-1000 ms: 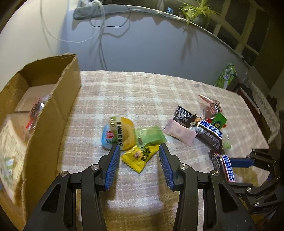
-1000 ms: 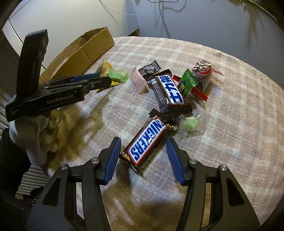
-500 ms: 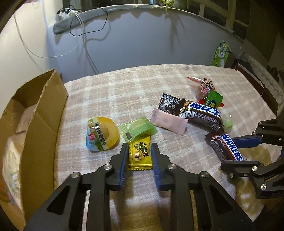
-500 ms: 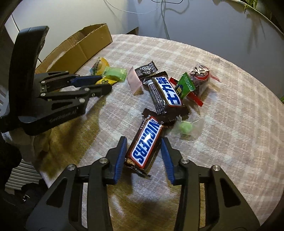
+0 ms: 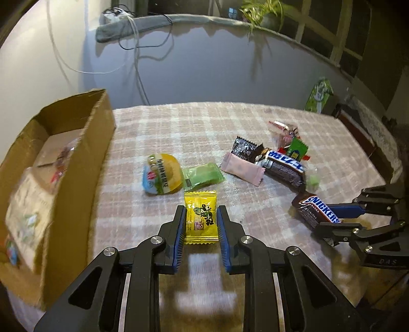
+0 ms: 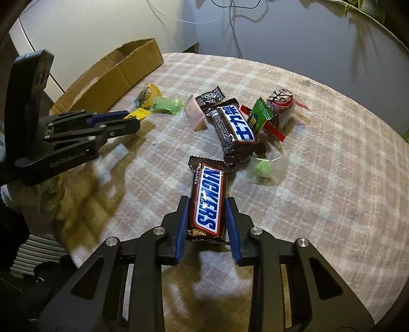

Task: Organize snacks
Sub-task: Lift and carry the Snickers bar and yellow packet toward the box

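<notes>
The cardboard box [image 5: 76, 163] sat at the far left edge of the table, open on top, with a few packets already lying inside, though they were too blurry to name. The table itself wore a pink-and-cream plaid cloth [image 5: 179, 122] that looked a bit fuzzy, like a blanket. Behind it was a plain pale wall with some cables [image 5: 138, 58] dangling off a ledge, plus a leafy plant [image 5: 258, 12] and a window frame further right.

Moving along the cloth: a round yellow jelly cup [image 5: 162, 177], then a green packet [image 5: 203, 175] just beside it. Right in front of those, the left gripper [image 5: 200, 224] had its blue pads clamped on a yellow candy packet [image 5: 200, 217].

Next came a pink sachet [image 5: 241, 171], a small black packet [image 5: 242, 149] and a dark chocolate bar with a blue label [image 5: 283, 166], all bunched together and overlapping, with a green wrapper [image 5: 296, 150] and a clear red-printed bag [image 5: 283, 130] behind them.

Furthest right, the right gripper [image 6: 207, 219] was closing in on the Snickers bar [image 6: 208, 199], pads pressed against both long sides of it, with the bar's far end near the pile. A small green candy in clear wrap [image 6: 264, 168] lay just beside it.
</notes>
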A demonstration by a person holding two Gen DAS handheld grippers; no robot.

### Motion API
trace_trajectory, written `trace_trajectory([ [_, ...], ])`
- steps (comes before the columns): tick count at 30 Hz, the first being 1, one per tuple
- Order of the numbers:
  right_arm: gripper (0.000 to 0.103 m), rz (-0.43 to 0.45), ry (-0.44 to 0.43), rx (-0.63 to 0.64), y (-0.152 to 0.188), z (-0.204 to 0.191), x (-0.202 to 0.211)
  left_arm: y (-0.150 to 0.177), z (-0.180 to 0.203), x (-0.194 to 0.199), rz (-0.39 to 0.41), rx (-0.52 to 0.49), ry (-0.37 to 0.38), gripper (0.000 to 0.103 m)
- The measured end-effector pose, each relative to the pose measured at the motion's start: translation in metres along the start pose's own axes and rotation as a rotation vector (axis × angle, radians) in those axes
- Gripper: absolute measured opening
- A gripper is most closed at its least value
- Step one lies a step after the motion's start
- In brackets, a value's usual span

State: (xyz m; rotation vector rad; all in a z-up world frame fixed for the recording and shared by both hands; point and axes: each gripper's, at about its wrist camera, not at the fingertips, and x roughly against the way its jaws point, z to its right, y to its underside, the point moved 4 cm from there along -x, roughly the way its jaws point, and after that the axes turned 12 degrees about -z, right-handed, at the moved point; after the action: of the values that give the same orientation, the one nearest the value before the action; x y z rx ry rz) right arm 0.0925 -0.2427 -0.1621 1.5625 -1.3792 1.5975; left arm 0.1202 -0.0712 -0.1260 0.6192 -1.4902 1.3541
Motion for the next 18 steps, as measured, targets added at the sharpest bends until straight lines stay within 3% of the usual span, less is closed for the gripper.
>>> trace_trajectory([
  [10,0.029,0.087,-0.009,0.020,-0.006,-0.018,0.028,0.012,-0.017,0.038,0.082,0.059,-0.006,0.022],
  [18,0.029,0.151,-0.014,0.072,-0.039,-0.042,0.046,0.017,-0.045,0.064,0.134,0.115,-0.029,0.022],
])
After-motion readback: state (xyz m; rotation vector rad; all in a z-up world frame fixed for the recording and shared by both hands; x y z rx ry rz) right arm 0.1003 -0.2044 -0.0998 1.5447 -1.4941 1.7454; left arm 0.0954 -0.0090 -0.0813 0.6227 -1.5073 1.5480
